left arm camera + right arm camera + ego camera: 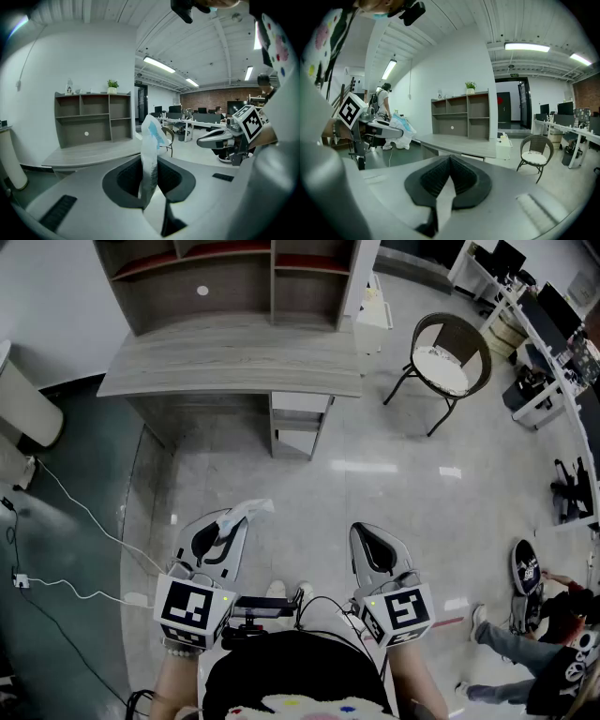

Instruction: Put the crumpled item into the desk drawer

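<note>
The crumpled item (247,511) is a white and blue wrapper, and my left gripper (230,523) is shut on it at floor-standing height, well short of the desk. In the left gripper view the wrapper (151,145) stands upright, pinched between the dark pads of the left gripper (150,164). The grey wooden desk (234,362) lies ahead, its drawer stack (300,423) under the right end with all fronts shut. My right gripper (368,533) hangs beside the left one, shut and empty (450,161). The right gripper view also shows the left gripper (382,130) with the wrapper (401,125).
A shelf unit (230,277) stands on the desk's far side. A wicker chair (450,357) sits to the right of the desk. White cables (75,512) trail over the dark floor at the left. A person (553,634) sits on the floor at the lower right.
</note>
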Motion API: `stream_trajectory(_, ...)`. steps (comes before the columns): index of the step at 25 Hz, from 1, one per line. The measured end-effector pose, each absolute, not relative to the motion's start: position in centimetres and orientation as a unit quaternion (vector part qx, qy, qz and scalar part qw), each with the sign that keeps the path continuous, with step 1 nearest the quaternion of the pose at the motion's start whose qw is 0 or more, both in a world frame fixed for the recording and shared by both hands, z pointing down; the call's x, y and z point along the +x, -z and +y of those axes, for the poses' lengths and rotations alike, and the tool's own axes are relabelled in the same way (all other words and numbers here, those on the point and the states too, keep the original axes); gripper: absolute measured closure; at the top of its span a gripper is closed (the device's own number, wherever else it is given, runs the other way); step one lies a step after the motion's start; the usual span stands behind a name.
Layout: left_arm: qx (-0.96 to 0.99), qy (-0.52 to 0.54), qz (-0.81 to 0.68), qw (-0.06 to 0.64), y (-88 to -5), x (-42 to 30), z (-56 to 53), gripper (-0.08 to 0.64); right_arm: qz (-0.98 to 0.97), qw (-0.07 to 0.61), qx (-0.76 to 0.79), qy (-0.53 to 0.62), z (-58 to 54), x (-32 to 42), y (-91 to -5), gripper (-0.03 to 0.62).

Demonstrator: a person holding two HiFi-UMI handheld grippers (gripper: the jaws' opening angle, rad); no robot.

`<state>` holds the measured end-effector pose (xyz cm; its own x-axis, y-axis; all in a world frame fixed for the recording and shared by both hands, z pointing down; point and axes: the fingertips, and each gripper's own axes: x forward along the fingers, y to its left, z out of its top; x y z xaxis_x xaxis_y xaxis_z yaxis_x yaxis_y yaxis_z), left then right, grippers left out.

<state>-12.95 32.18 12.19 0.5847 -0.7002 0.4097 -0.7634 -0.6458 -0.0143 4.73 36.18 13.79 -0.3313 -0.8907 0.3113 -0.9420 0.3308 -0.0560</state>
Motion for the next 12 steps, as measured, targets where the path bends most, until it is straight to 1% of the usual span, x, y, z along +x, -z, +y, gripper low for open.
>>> stream_trajectory(12, 0.891, -0.182, -0.409, 0.078, -11.77, -13.36, 32.33, 0.502, -0.805, 0.105, 0.572, -0.117, 36.65, 3.91, -13.74, 0.583)
